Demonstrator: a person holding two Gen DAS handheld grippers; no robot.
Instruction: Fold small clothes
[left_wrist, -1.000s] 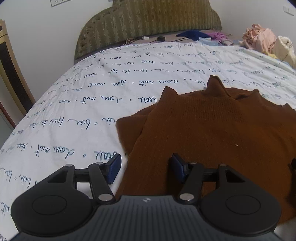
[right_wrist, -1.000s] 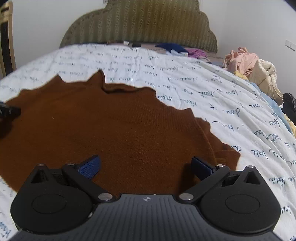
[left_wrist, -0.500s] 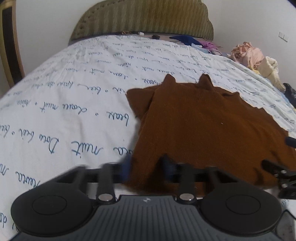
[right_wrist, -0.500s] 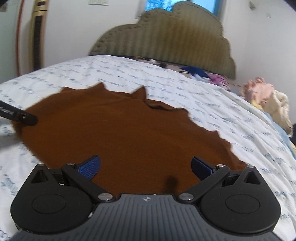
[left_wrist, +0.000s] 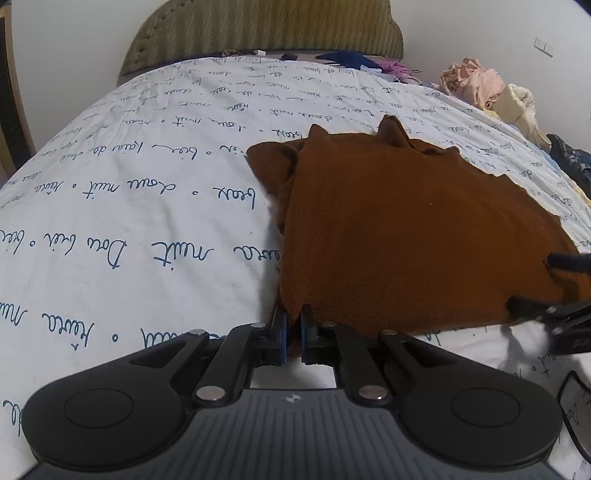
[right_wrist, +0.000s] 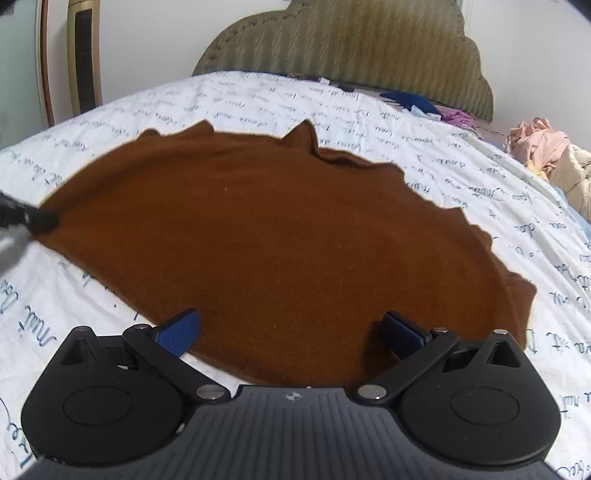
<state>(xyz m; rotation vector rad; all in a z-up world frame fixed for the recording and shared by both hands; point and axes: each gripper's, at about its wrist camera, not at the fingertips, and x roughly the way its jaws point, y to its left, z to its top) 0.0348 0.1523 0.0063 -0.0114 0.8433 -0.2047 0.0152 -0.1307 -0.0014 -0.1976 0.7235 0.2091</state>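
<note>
One rust-brown knit top (right_wrist: 280, 236) — spread flat.

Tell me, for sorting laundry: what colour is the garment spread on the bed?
Rust brown, plain; the garment shows best in the right wrist view.

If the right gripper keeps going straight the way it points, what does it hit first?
The right gripper is open and points down at the brown sweater, lying flat on the printed bedsheet. It would probably meet the sweater's near part first, just past the hem; the exact depth is unclear.
</note>
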